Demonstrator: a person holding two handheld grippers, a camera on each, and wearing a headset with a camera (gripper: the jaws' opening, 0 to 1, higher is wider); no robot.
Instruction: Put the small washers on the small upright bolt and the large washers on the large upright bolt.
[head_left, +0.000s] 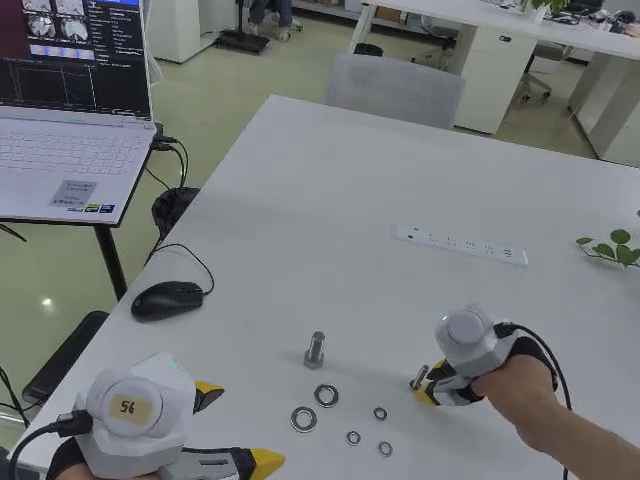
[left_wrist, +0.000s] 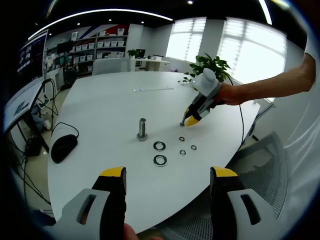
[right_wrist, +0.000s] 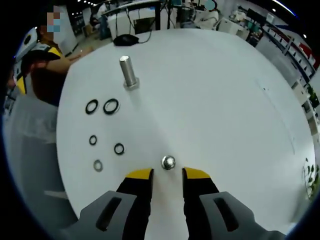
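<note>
Head view, things: large bolt (head_left: 315, 350) stands upright on the table (head_left: 330, 200). The small bolt (head_left: 419, 377) stands to its right, just at the tips of the right gripper (head_left: 430, 387). Two large washers (head_left: 326, 395) and three small washers (head_left: 380, 413) lie flat on the near side of the bolts, none on a bolt yet.
Head view, risk: the right gripper's tips are so close to the small bolt that a sideways nudge would likely topple it.
Head view, room: the washers lie close to the near table edge, so a slipped one could go over. The far side is open up to the power strip (head_left: 460, 245); the mouse (head_left: 167, 299) is well left.
Left gripper view, jaws: left gripper (left_wrist: 168, 173) is wide apart and empty, nearer than the washers and well apart from them.
Left gripper view, risk: flat washers offer only thin edges, so a pinch may skid one into its neighbours.
Right gripper view, jaws: slightly apart and empty, with the small bolt (right_wrist: 168, 162) just beyond the tips, unclamped.
Right gripper view, room: large bolt (right_wrist: 128, 71) and the washers lie left of the small bolt, with bare table on the far side.
</note>
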